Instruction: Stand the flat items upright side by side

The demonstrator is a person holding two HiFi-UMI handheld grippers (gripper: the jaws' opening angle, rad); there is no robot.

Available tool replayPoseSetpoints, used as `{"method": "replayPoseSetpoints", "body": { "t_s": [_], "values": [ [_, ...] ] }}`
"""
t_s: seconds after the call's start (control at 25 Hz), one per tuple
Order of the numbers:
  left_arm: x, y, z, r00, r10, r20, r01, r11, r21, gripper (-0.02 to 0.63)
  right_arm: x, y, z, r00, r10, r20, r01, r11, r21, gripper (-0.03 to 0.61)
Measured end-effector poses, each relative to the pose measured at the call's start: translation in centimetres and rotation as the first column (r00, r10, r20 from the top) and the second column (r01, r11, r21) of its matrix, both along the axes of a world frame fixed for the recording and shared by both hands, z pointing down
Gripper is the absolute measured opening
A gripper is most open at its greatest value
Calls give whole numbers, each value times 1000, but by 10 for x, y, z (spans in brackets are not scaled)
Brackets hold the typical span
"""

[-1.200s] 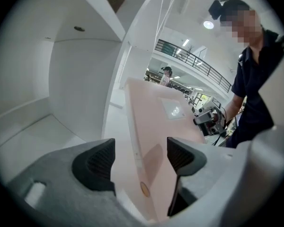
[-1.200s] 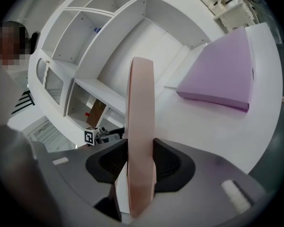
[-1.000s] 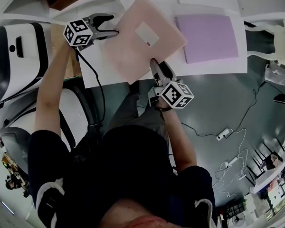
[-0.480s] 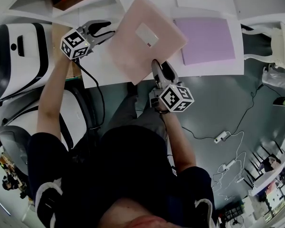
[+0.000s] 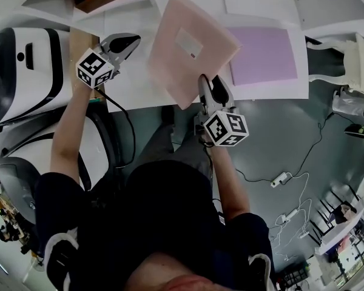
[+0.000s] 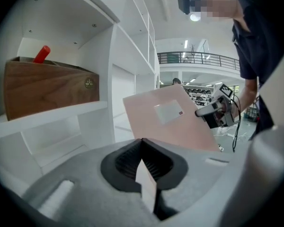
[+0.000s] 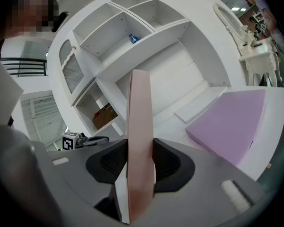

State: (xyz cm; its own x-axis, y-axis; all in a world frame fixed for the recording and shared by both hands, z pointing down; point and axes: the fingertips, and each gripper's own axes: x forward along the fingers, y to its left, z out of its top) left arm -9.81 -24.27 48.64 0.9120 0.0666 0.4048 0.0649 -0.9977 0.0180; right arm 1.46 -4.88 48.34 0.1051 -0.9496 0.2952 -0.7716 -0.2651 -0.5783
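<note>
Item 1: pink board [image 5: 191, 50], tilting up off the worktop [image 5: 130, 86], its near edge being pinched by the right hand-held gripper [image 5: 207, 85].
Item 2: purple board [image 5: 264, 56], lying flat at 3 o'clock of item 1.
Left hand-held gripper [image 5: 128, 42], at 9 o'clock and apart from the pink board: jaws just closing, now meeting on nothing.

pink panel [image 5: 191, 65]: matt, smooth, white paper label [image 5: 188, 42] | purple panel [image 5: 264, 54]: matt, foam-like | box [image 6: 49, 86] upper left: brown wood, satin grain | shelf [image 6: 61, 113]: white, smooth
</note>
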Motion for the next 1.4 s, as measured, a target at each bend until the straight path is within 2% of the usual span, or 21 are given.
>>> {"method": "replayPoseSetpoints", "body": {
  "t_s": [0.4,0.92,1.2,1.4],
  "values": [
    [-19,-1,-12,995,-80,-54,79,997,-18,2,3,-6,-17,995,-11,-97,12,1000,16,155],
    [-39,11,-23,987,-140,-76,139,990,-17,2,17,-7,-46,972,-30,-234,37,999,28,153],
    [-49,27,-34,982,-168,-87,166,986,-33,2,31,1,-71,960,11,-281,8,998,67,153],
    [-56,38,-42,978,-185,-95,182,983,-32,2,42,-4,-94,933,39,-359,0,994,106,153]
  ]
}}
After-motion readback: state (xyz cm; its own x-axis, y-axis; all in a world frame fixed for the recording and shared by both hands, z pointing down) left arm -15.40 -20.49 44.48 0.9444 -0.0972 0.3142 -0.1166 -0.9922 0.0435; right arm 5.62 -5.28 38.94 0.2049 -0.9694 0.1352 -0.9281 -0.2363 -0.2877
